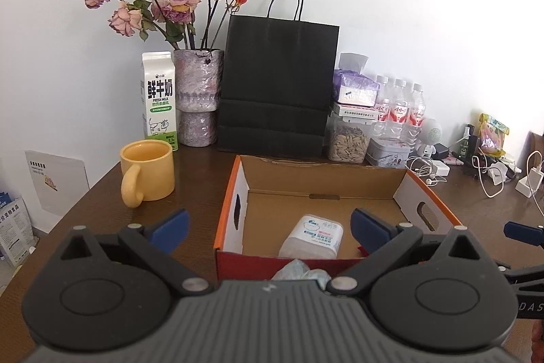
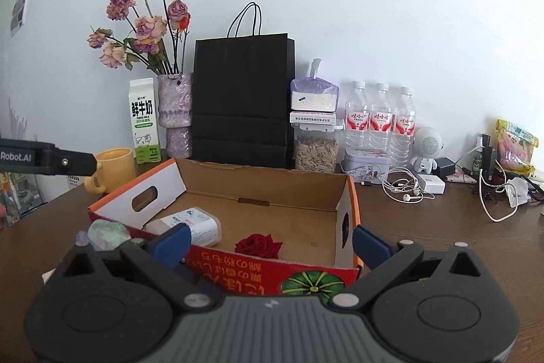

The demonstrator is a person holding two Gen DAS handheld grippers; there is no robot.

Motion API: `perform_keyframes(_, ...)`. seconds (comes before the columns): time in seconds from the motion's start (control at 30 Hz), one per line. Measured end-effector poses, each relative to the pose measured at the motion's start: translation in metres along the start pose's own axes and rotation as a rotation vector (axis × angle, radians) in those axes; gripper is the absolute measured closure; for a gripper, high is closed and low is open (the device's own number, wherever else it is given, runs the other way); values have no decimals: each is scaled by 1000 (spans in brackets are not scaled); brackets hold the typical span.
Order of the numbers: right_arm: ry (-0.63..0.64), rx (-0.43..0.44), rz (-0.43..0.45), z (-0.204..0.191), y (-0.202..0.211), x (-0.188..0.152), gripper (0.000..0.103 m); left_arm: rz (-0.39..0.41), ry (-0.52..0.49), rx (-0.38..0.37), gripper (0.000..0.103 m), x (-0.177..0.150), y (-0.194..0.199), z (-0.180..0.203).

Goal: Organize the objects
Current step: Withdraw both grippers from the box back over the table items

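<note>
On the brown table [image 1: 102, 203] sits an open cardboard box [image 2: 272, 193], its near wall red with printed characters. Both grippers hang before that near wall with nothing between their blue pads: the left gripper [image 1: 268, 225] stands spread wide, its pads to either side of the box's near left corner, and the right gripper [image 2: 268, 238] is spread just as wide before the box's near right part. Inside the box a white packet [image 1: 312, 237] lies toward 7 o'clock on the floor, and a red rose head [image 2: 258, 245] lies at about 6 o'clock, against the near wall. Just outside the box's near left corner lies a pale crumpled wad [image 2: 108, 235], green and white. At 10 o'clock from the box stands a yellow mug [image 1: 148, 170], with a milk carton [image 1: 159, 99] and a vase [image 1: 199, 97] of dried roses behind it. A black bag [image 1: 278, 84] stands at 12 o'clock, and bottles [image 2: 379, 121] stand at 1 o'clock against the wall.
</note>
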State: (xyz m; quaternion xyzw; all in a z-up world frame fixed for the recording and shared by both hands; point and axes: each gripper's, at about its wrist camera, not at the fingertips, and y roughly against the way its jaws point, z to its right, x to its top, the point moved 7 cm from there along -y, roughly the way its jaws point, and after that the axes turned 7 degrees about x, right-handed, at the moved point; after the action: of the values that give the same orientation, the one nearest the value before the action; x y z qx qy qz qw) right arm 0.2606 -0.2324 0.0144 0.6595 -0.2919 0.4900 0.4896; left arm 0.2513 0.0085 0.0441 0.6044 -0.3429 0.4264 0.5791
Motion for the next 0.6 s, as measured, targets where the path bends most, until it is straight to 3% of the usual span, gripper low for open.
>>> perform_keyframes(0.27,21,-15,-49,-1,34,-31,2,-29,-3,37,0,-26,26,-25)
perform_keyframes(0.6,20,-45,-175,12,57,-80,2,-114,-5,79,0,-67,36,-54)
